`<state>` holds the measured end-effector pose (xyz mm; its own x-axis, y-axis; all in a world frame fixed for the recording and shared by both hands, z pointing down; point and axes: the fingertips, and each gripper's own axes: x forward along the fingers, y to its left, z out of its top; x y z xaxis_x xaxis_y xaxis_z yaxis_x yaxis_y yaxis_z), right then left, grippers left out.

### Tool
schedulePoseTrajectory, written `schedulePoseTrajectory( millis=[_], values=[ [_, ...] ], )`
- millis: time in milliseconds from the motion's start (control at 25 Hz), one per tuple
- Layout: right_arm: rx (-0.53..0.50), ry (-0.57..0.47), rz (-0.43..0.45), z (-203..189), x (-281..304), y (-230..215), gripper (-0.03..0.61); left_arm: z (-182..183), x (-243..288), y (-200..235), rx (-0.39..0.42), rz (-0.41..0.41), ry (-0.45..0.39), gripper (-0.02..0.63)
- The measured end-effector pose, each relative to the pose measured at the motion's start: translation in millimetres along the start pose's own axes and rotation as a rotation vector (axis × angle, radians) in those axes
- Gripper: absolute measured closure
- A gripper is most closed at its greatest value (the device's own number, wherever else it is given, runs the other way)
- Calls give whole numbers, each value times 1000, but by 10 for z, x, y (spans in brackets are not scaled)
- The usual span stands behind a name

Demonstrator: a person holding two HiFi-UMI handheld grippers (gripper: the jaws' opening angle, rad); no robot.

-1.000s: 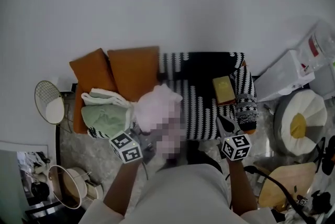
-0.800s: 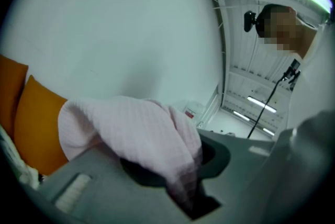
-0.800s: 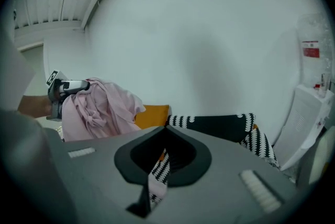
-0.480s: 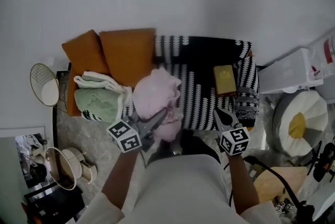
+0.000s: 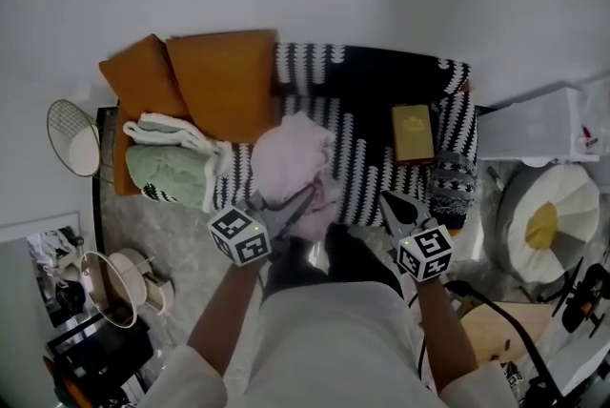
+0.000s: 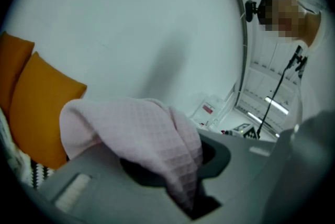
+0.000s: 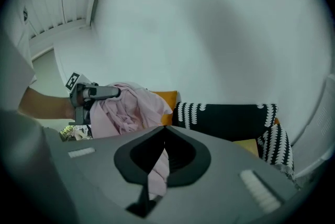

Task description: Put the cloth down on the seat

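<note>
Seat (image 5: 120, 179) mostly hidden under striped throw (image 5: 372, 158); front edge cut off by person's torso. Pink cloth (image 5: 291, 163) bunched over seat middle, clenched in left gripper (image 5: 303, 198); contact with seat unclear. Right gripper (image 5: 385, 198) jaws closed, pinching pink strip (image 7: 157, 168); link to cloth untraceable. White bag (image 5: 534, 125) red label, yellow book (image 5: 413, 132) cover print: illegible.

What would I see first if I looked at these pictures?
The pink cloth, bunched over the middle of the black-and-white striped seat and pinched in the jaws of the left gripper and the right gripper. Next, two bright orange cushions at the seat's left end in the head view.
</note>
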<state>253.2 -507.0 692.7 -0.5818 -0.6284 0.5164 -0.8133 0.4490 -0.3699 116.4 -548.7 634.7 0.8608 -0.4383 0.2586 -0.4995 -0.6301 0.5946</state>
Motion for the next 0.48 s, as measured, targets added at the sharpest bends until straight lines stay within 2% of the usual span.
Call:
schedulePoseTrajectory(
  millis=[120, 280, 480],
  values=[
    [26, 19, 17, -38, 115, -107, 574, -78, 180, 168, -31, 16, 5, 517],
    [113, -2, -10, -48, 266, -327, 574, -187, 379, 440, -79, 41, 3, 514],
    [133, 10, -22, -208, 474, -578, 574, -385, 649, 729, -110, 68, 22, 511]
  ],
)
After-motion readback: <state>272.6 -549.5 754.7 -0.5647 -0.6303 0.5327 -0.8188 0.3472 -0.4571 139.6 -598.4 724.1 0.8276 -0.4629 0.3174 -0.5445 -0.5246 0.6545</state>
